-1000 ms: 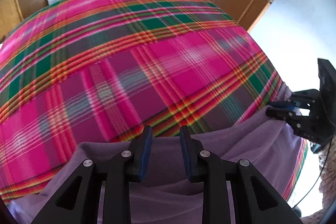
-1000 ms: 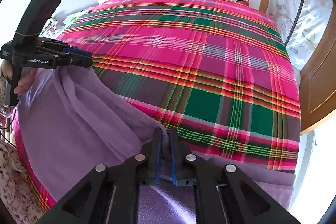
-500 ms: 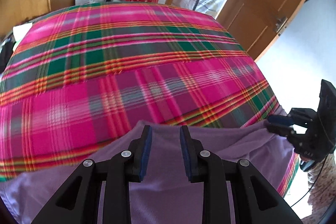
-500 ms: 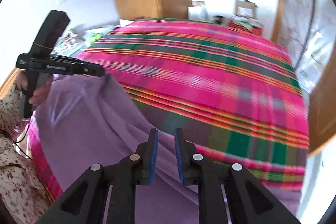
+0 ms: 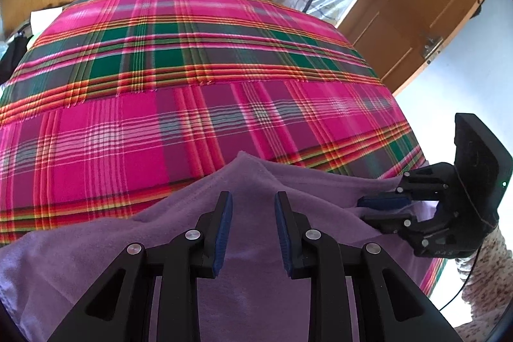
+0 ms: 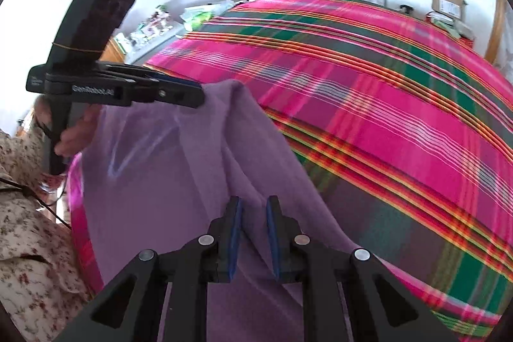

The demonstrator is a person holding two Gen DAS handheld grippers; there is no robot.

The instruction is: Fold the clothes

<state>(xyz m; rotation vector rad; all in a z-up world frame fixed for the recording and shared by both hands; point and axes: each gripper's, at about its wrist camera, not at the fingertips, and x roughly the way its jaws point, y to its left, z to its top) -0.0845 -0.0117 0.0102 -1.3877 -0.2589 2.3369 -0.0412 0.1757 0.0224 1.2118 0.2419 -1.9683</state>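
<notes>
Purple garment (image 5: 256,294) lies on plaid bed (image 5: 192,104); left hand-held gripper (image 5: 251,197) wide, right hand-held gripper (image 6: 253,202) narrowly parted.

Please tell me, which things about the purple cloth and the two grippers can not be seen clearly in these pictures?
- Purple garment: its type and full shape; the near part is cut off by the bottom edge and hidden behind the gripper bodies in both views.
- Left gripper: whether it pinches cloth; in the right wrist view it appears side-on.
- Right gripper: the same doubt.
- Plaid blanket: motion blur in the right wrist view.
</notes>
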